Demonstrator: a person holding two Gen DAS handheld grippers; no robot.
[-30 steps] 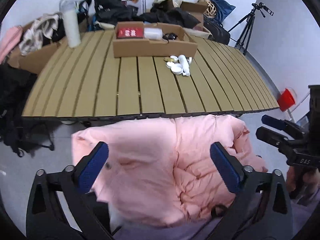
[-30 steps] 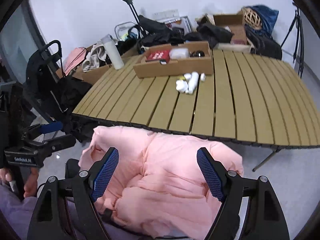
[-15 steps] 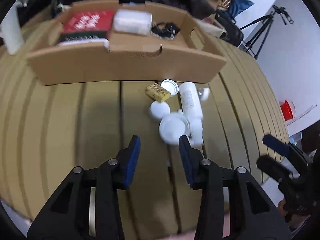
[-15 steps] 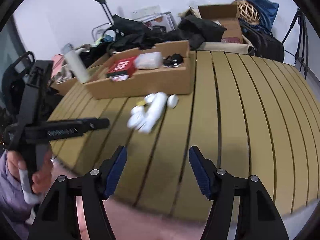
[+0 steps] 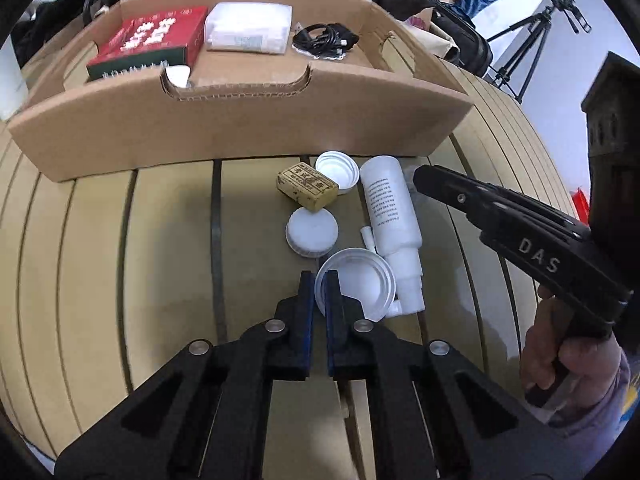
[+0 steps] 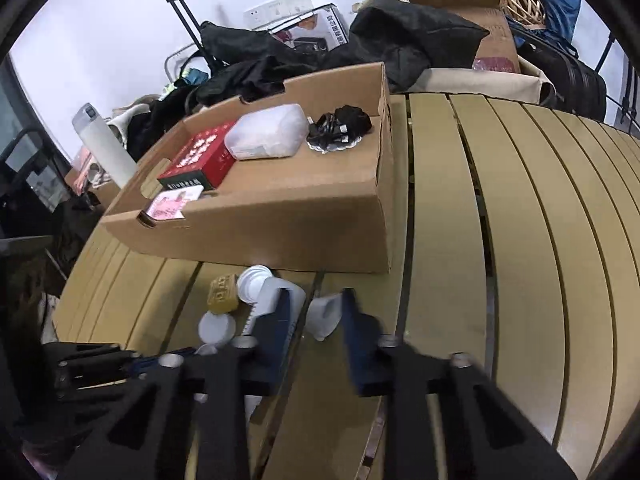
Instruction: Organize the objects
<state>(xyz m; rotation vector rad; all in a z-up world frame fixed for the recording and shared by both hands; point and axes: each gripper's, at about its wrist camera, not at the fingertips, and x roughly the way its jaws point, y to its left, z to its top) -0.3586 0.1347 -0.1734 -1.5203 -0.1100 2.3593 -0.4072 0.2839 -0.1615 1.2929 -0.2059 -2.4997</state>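
Observation:
On the slatted table lies a cluster of small items: a large white lid [image 5: 360, 284] lying open side up, a flat white lid [image 5: 312, 231], a small white cap [image 5: 337, 168], a yellow block [image 5: 307, 186] and a white bottle [image 5: 390, 208] on its side. My left gripper [image 5: 319, 284] is shut on the rim of the large lid. My right gripper [image 6: 316, 308] is open, its fingers either side of a small white cap [image 6: 326, 314] beside the bottle [image 6: 276, 292]. The right gripper also shows in the left wrist view [image 5: 424, 176].
A cardboard tray [image 5: 240, 120] stands just behind the cluster, holding a red box [image 5: 156, 40], a white packet [image 5: 248, 28] and a black cable [image 5: 324, 40]. Bags, boxes and a tripod [image 5: 532, 40] crowd the far side. A white flask [image 6: 106, 148] stands left.
Both grippers moved from above a pink jacket at the table's near edge to the item cluster. The left gripper closed on the large lid; the right narrowed around the small cap.

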